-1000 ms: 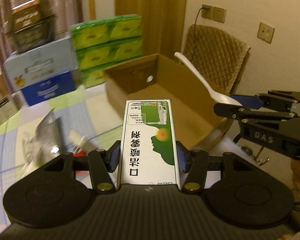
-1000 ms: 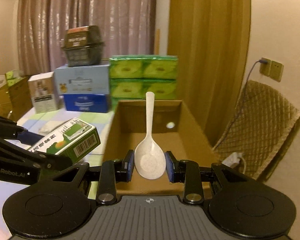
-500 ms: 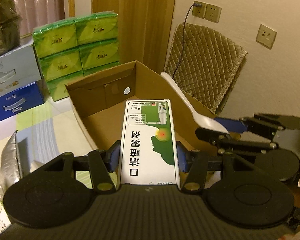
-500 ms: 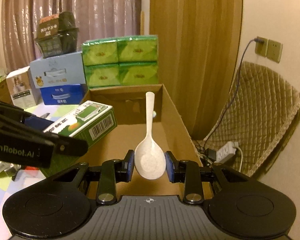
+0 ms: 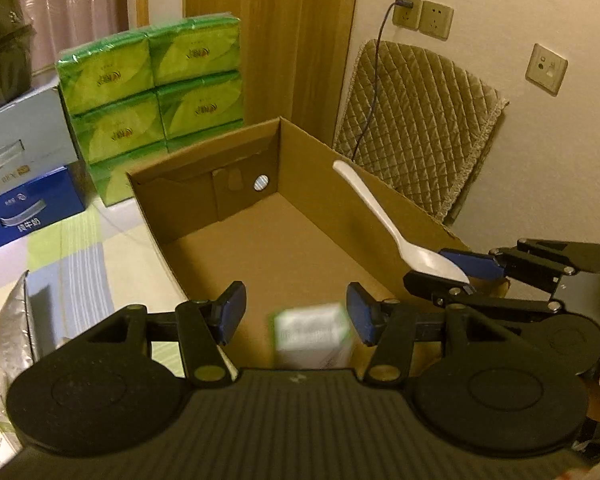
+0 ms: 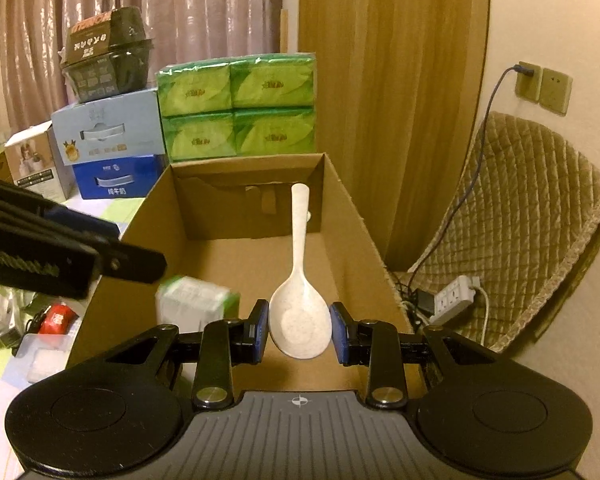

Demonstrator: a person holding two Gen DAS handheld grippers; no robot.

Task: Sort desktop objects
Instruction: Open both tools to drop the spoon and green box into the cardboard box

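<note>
Over the open cardboard box (image 5: pixel 284 240), the left gripper (image 5: pixel 296 312) has its fingers spread wide with the blurred green-and-white medicine box (image 5: pixel 312 334) loose just below them, while beside it the right gripper (image 6: pixel 299 330) clamps the bowl of a white rice spoon (image 6: pixel 300 280).

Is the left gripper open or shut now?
Open. The left gripper has its jaws spread, holding nothing; the blurred medicine box lies below them in the cardboard box.
</note>
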